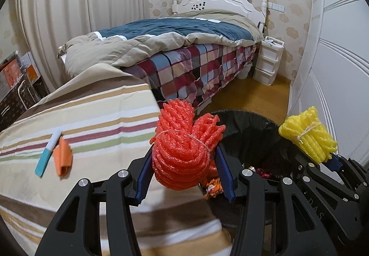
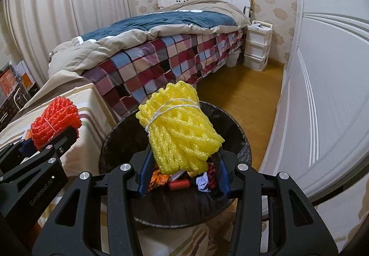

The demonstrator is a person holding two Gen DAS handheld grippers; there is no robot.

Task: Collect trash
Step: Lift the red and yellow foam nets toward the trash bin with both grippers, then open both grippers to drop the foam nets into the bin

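We see the right gripper (image 2: 183,169) clamping a yellow net (image 2: 180,133) above the bin (image 2: 237,136); the left gripper (image 2: 49,140) grips a red net (image 2: 55,120).

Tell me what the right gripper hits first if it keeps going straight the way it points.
Probably the trash bin: right gripper, shut on the yellow foam net, points down into its open mouth, though depth is unclear.

Checkered bed (image 1: 196,64), white drawers (image 1: 268,60), striped cloth (image 1: 92,117)

a: what is the red bundle (image 1: 184,152) looking like?
b: spongy foam netting, matt, string-tied. the yellow bundle (image 2: 182,131) is showing the same. the bin liner (image 2: 233,122) is looking like glossy, crinkled black plastic.
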